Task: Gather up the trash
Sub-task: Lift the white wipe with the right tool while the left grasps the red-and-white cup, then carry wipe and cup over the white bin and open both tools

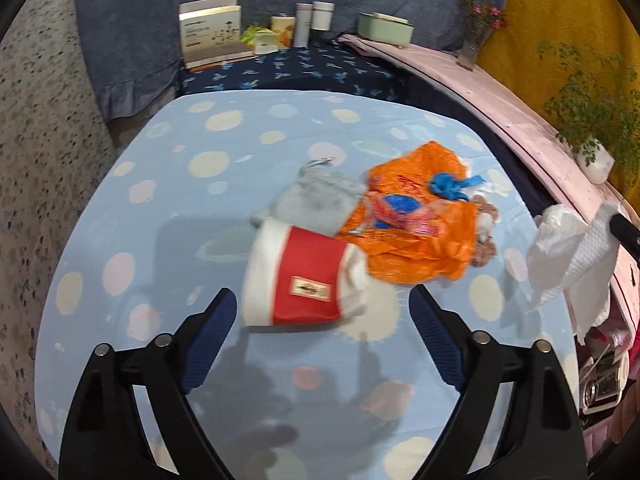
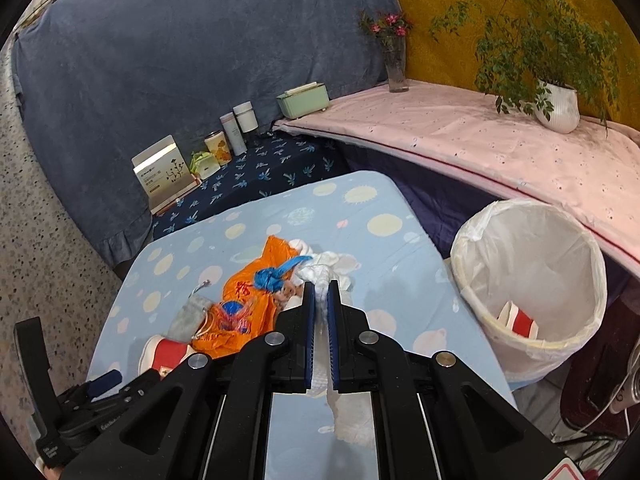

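Observation:
A red and white paper cup (image 1: 304,280) lies on its side on the spotted blue tablecloth (image 1: 160,200). My left gripper (image 1: 322,294) is open, its fingertips on either side of the cup's near end without pressing it. Behind the cup lie a crumpled orange plastic bag (image 1: 412,236), a blue wrapper (image 1: 450,186) and a grey pouch (image 1: 316,200). My right gripper (image 2: 320,286) is shut on a white tissue (image 2: 348,404), which hangs below it above the table. A lined white bin (image 2: 560,248) stands to the right with another red and white cup (image 2: 518,318) inside.
A pink-covered shelf (image 2: 480,148) holds a potted plant (image 2: 558,106), a flower vase (image 2: 396,68) and a green box (image 2: 304,100). A lower dark-blue surface behind the table carries a box (image 1: 212,32) and canisters (image 1: 312,20). Speckled floor lies to the left.

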Demonstrator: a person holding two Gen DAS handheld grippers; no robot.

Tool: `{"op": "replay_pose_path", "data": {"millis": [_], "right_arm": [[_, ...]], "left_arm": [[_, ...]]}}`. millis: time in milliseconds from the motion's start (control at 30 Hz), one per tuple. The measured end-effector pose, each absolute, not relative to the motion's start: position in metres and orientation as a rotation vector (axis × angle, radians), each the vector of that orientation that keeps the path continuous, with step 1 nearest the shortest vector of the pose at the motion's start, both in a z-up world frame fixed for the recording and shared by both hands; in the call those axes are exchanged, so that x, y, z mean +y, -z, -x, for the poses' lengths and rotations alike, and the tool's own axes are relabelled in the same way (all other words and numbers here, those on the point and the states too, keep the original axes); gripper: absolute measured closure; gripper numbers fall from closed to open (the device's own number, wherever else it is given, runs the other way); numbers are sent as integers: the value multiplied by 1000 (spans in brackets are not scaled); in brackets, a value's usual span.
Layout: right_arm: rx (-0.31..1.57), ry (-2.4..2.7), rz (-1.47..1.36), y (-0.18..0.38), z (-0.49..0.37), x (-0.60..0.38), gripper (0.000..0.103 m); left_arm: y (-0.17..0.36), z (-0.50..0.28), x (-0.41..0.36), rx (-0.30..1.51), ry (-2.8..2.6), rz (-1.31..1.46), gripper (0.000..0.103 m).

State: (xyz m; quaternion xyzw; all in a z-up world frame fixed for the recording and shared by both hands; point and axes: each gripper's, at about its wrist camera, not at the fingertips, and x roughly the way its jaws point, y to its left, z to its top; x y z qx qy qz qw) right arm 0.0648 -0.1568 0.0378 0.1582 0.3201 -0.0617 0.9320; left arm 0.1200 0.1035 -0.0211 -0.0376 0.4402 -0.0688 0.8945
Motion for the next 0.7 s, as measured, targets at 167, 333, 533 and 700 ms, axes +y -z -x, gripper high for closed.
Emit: {"op": "replay_pose_path", "data": {"millis": [167, 333, 533, 700], "right_arm": [[680, 107, -325, -28, -68, -144, 97], [702, 95, -314, -21, -70, -134, 97], [726, 94, -302, -14, -72, -127, 97], [730, 88, -300, -14, -71, -123, 97]], "left_arm": [[39, -134, 128, 934, 136, 94, 16], [55, -149, 133, 963, 178, 114, 23], [65, -147, 121, 1005, 269, 115, 63], [59, -136, 112, 994, 302, 112, 89]]}}
